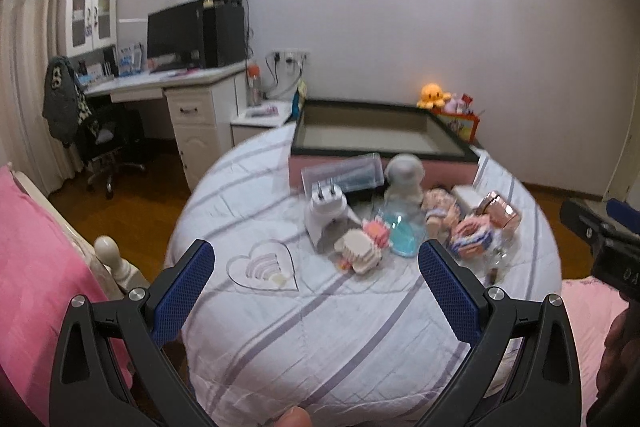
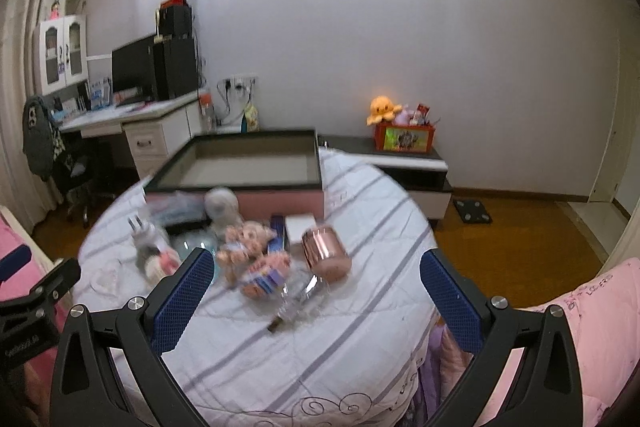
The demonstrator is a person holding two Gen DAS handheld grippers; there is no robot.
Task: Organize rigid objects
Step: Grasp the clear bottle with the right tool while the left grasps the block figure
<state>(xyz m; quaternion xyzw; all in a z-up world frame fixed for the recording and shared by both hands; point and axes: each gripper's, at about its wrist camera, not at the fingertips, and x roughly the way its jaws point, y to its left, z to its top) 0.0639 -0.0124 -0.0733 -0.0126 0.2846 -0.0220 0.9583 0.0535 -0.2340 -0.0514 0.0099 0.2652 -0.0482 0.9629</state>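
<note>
Striped bed point(image 1: 320, 327): both claws point(image 1: 316, 263) point(image 2: 318, 267) wide open, empty; only left view shows heart plaque point(image 1: 262, 269).

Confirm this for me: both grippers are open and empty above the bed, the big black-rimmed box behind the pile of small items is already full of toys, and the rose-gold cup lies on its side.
One thing is wrong: the black-rimmed box is empty, as the right wrist view shows. The rest holds: left gripper and right gripper are open and empty, and the rose-gold cup lies on its side.
</note>
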